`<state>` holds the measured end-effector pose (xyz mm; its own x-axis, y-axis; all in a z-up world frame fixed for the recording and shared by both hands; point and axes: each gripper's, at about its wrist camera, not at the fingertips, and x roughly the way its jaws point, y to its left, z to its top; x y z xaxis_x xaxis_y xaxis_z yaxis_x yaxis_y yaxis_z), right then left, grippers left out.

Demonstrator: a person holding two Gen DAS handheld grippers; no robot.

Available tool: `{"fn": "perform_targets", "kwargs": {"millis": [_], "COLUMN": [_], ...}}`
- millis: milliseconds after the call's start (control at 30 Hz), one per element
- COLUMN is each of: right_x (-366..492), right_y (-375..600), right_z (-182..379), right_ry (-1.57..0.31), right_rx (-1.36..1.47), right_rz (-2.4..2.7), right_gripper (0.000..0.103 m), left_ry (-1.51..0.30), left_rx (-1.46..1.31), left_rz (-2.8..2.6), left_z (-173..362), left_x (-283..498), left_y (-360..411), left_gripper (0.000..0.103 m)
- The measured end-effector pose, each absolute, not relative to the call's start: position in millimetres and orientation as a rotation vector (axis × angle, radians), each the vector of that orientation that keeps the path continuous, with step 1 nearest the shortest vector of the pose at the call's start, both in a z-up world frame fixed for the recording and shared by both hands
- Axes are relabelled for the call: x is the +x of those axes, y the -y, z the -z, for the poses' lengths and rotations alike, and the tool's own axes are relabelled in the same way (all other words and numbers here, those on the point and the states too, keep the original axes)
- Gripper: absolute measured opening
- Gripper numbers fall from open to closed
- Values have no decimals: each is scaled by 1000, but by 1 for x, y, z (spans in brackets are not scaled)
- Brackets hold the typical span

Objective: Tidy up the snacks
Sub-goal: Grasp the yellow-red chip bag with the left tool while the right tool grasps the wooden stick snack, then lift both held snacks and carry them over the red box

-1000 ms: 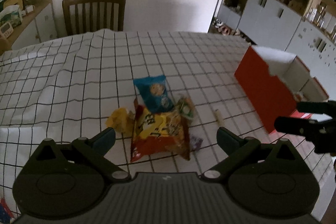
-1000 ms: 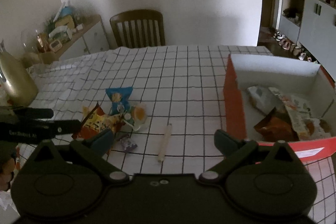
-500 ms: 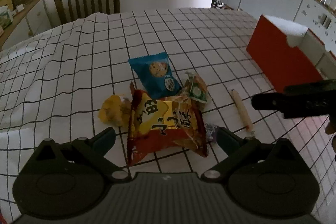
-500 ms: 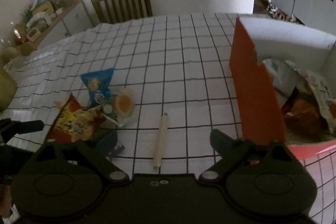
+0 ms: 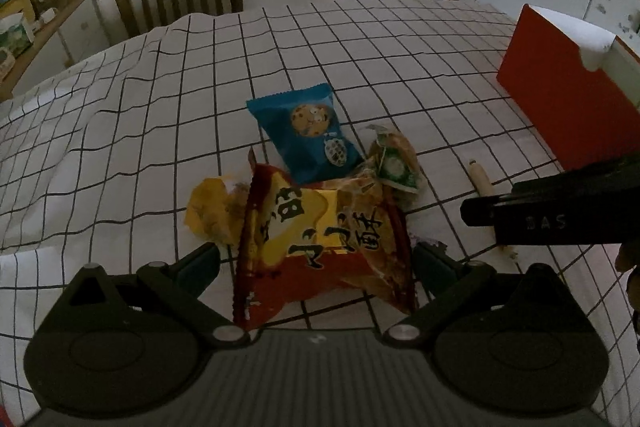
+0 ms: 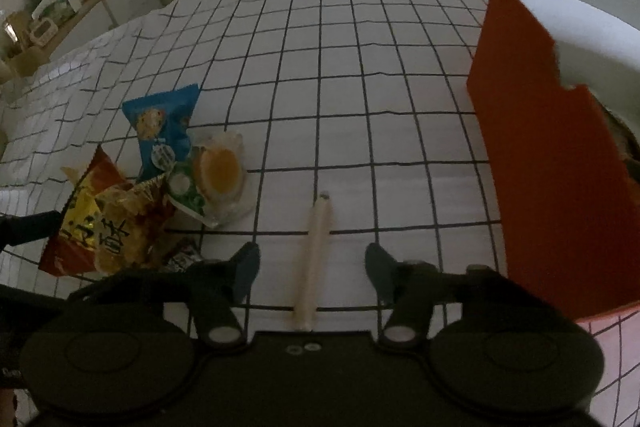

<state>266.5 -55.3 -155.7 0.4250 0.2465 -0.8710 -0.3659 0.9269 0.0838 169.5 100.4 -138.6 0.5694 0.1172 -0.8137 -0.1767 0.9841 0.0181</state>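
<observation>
Left gripper (image 5: pixel 316 259): jaws wide apart, straddling the near end of the red-and-yellow snack bag (image 5: pixel 320 239); the pads did not press on it, so nothing was held. I judged this a lined-up approach for grasping the bag.

The loose snacks lay bunched on the checked counter (image 6: pixel 360 67), probably tipped out together. In order: a crumpled yellow wrapper (image 5: pixel 212 215) against the bag's left edge, the blue cookie packet (image 5: pixel 308 131) just beyond it, and a clear pack with a green label (image 5: pixel 394 163) at its right. A small dark wrapper (image 6: pixel 182 259) peeked out near the bag's corner; I could not identify it.

Right gripper (image 6: pixel 312 267): jaws had just been closing, about half-way in, with the pale stick snack (image 6: pixel 314 255) lying lengthwise between them. The pads stood clear of it on both sides, so no grip yet.

The red box (image 6: pixel 552 155) stood well to the right of the stick, open-topped, with packets partly visible inside. I took it as the destination.
</observation>
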Motion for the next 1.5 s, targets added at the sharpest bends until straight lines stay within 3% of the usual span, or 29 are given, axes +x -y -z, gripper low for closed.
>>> {"fn": "perform_targets", "kwargs": {"millis": [100, 167, 233, 433, 733, 1500], "right_x": [265, 264, 263, 259, 245, 194], "right_y": [51, 49, 48, 47, 57, 94], "right_z": [156, 156, 156, 156, 144, 60], "right_ry": [-1056, -1051, -1044, -1036, -1003, -911], "right_rx": [-144, -155, -172, -210, -158, -60], "right_rz": [-390, -393, -392, -406, -424, -485], "right_gripper": [44, 36, 29, 10, 9, 9], "left_ry": [-937, -937, -954, -970, -971, -880], "left_rx": [-72, -69, -82, -96, -164, -245], "left_rz": [-175, -172, -162, -167, -182, -132], "left_z": [137, 137, 138, 136, 130, 62], "left_x": [168, 168, 169, 169, 164, 115], "left_y": [-99, -98, -97, -98, -104, -77], "left_gripper": [102, 97, 86, 76, 65, 65]}}
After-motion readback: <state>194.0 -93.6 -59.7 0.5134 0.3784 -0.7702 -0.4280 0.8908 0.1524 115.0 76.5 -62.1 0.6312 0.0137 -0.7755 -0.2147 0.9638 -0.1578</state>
